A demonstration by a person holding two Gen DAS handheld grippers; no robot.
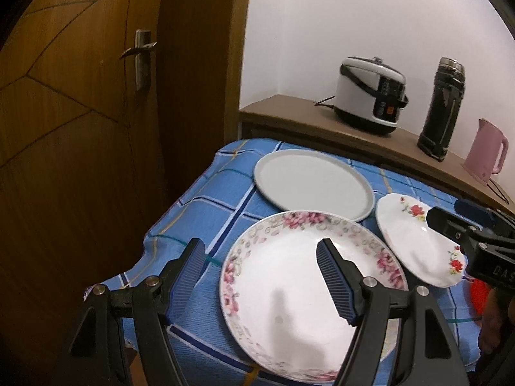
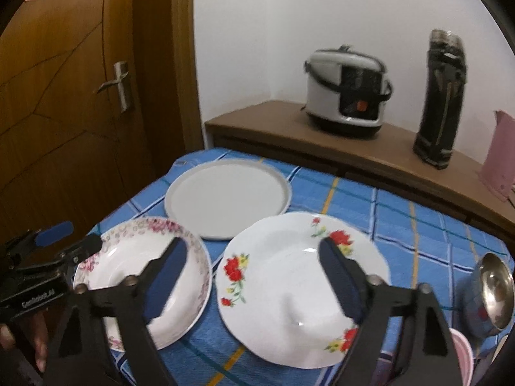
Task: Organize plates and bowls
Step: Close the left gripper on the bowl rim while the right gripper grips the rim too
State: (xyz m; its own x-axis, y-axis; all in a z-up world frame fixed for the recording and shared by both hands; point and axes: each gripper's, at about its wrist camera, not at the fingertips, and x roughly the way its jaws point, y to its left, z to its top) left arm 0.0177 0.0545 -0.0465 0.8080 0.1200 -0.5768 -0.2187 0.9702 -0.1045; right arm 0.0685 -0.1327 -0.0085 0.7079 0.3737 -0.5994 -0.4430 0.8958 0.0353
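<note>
Three plates lie on the blue checked tablecloth point(image 1: 199, 212). A deep plate with a pink flower rim point(image 1: 289, 305) point(image 2: 128, 273) is nearest the left side. Beside it on the right is a white plate with red flowers point(image 2: 283, 289) point(image 1: 415, 234). Behind both sits a plain grey plate point(image 1: 312, 183) point(image 2: 225, 202). My left gripper point(image 1: 259, 243) point(image 2: 82, 234) hovers open over the pink-rimmed plate's left edge. My right gripper point(image 2: 251, 241) point(image 1: 445, 213) hovers open over the red-flowered plate, gripping nothing. A steel bowl point(image 2: 492, 292) rests at the far right.
A wooden sideboard point(image 2: 257, 119) behind the table carries a rice cooker point(image 1: 370, 96), a black flask point(image 1: 444, 106) and a pink kettle point(image 1: 486, 151). A wooden door point(image 1: 80, 128) stands to the left. A pink rim point(image 2: 460, 353) shows at the bottom right.
</note>
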